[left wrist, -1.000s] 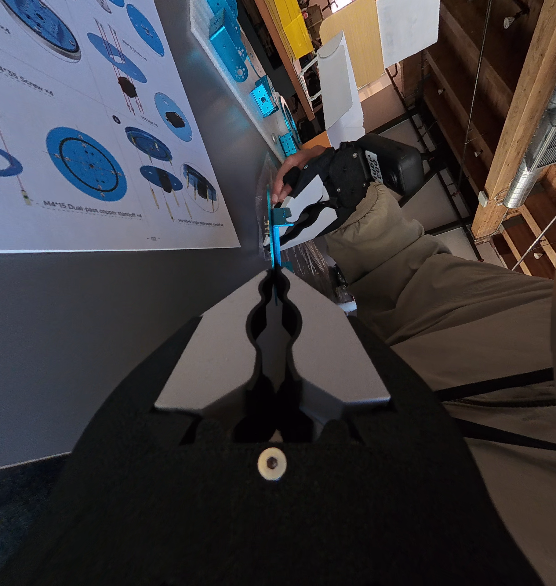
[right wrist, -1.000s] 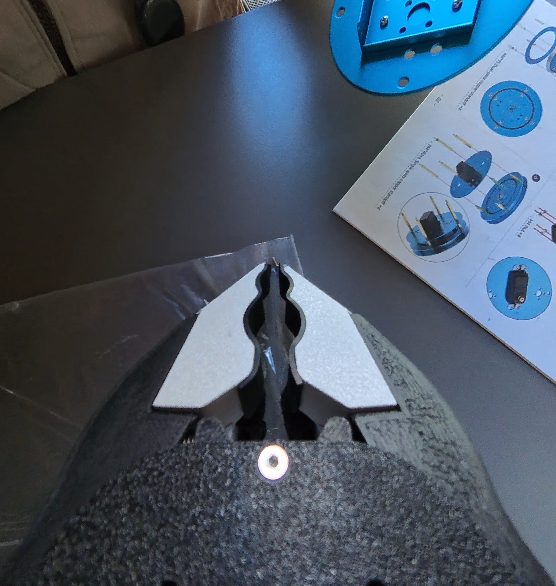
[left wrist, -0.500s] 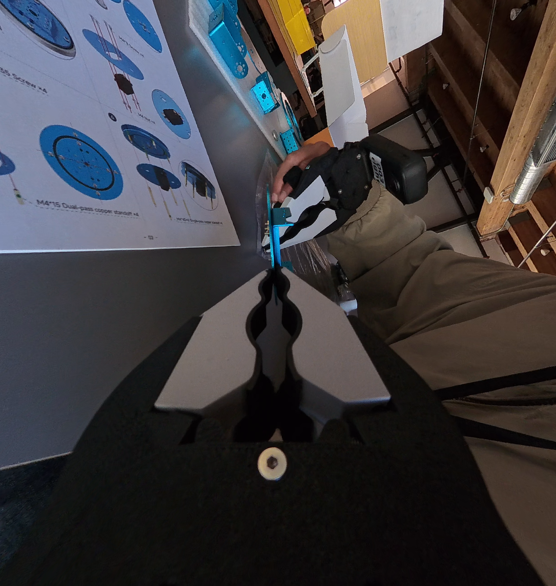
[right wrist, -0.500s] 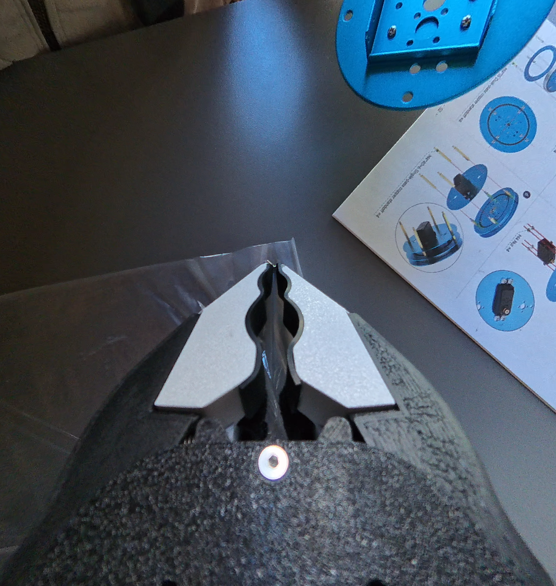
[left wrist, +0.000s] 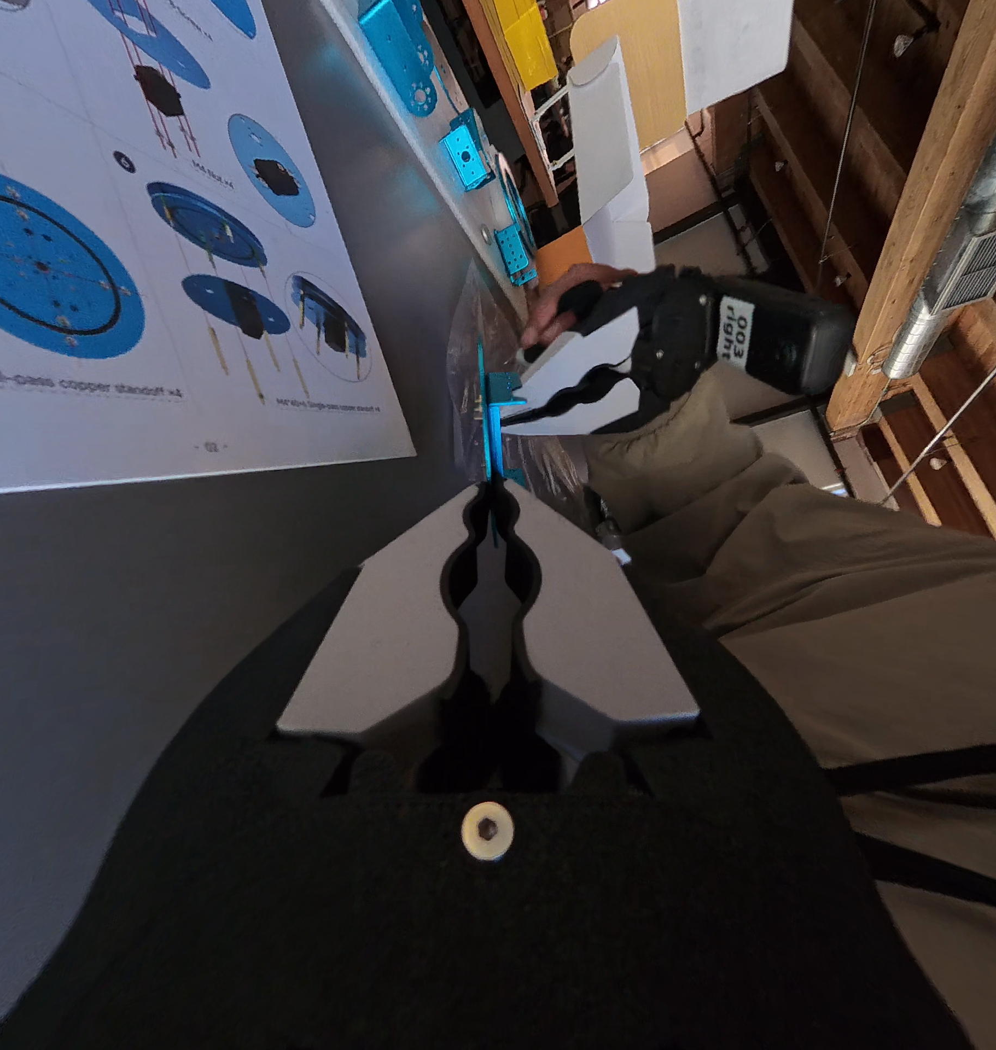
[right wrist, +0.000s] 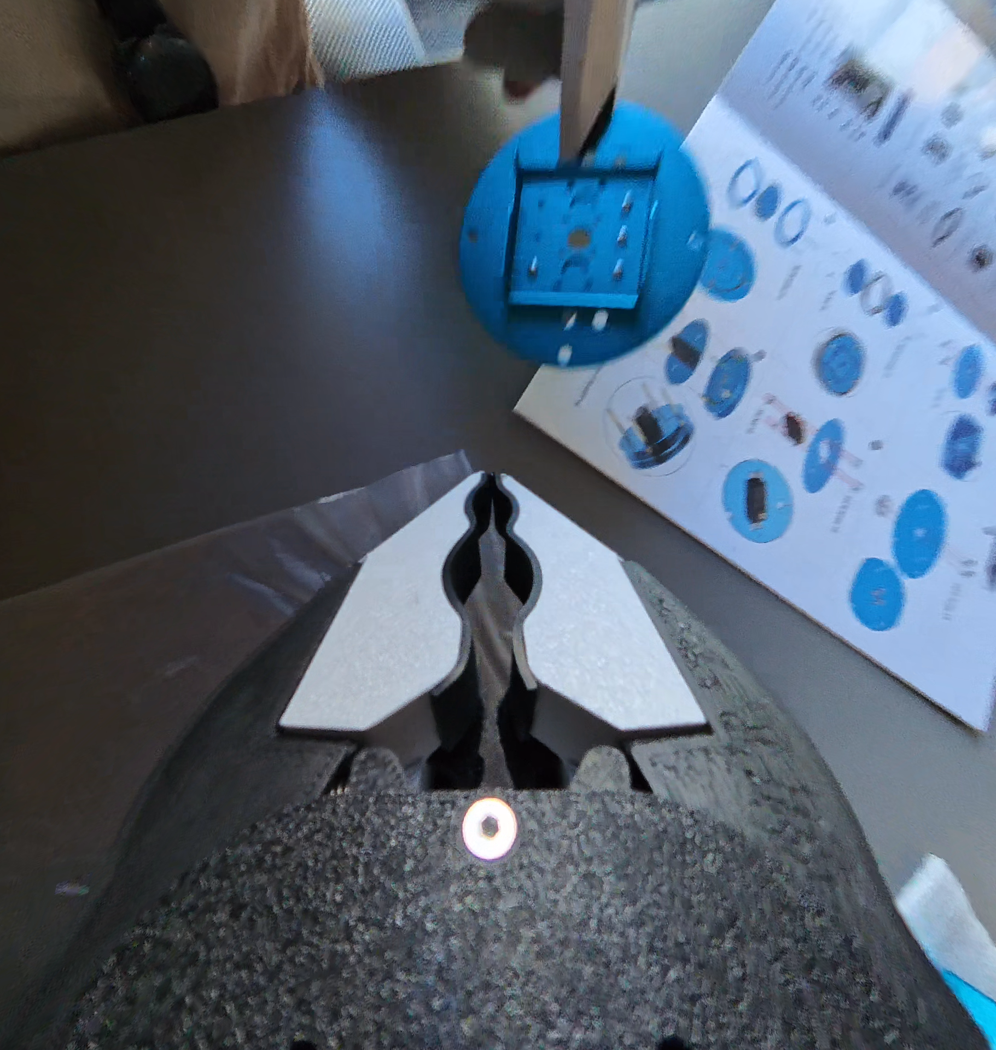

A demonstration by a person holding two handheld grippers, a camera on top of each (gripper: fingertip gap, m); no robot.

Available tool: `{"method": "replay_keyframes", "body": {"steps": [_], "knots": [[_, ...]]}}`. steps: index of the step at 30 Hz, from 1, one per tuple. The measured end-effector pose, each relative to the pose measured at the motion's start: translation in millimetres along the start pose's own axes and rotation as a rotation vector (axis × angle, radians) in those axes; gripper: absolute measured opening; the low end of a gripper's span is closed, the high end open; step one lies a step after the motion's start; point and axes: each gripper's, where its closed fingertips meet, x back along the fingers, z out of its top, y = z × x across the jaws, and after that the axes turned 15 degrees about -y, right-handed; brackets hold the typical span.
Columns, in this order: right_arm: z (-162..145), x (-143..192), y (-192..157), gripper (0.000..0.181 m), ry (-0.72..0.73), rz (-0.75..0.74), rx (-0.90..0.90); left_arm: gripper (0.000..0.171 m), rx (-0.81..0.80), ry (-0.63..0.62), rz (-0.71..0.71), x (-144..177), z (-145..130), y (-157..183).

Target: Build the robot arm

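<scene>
a: disc status? left gripper fingers clamp its edge; it's swung further into right view.
b: right gripper fingers pinched on clear bag, lifted off worktop.

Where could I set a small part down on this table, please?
In the right wrist view, the widest bare table lies left of the disc, beyond the bag. A narrow strip runs between the right gripper and the sheet. The right side is crowded: the sheet covers it, and the left gripper holds the disc by its corner.
</scene>
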Motion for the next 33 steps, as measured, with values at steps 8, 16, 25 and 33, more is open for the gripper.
{"method": "replay_keyframes", "body": {"steps": [8, 16, 25, 33], "knots": [[59, 36, 29, 0.000, 0.016, -0.606, 0.175, 0.000, 0.132, 0.035, -0.211, -19, 15, 13], [63, 40, 13, 0.000, 0.025, -0.715, 0.493, 0.000, 0.070, -0.265, -0.334, -34, -3, 27], [71, 40, -2, 0.000, -0.017, -0.850, 0.837, 0.000, 0.043, -0.539, -0.395, -38, 4, 37], [64, 31, -7, 0.000, -0.042, -0.807, 0.844, 0.000, -0.002, -0.582, -0.332, -41, 2, 31]]}}
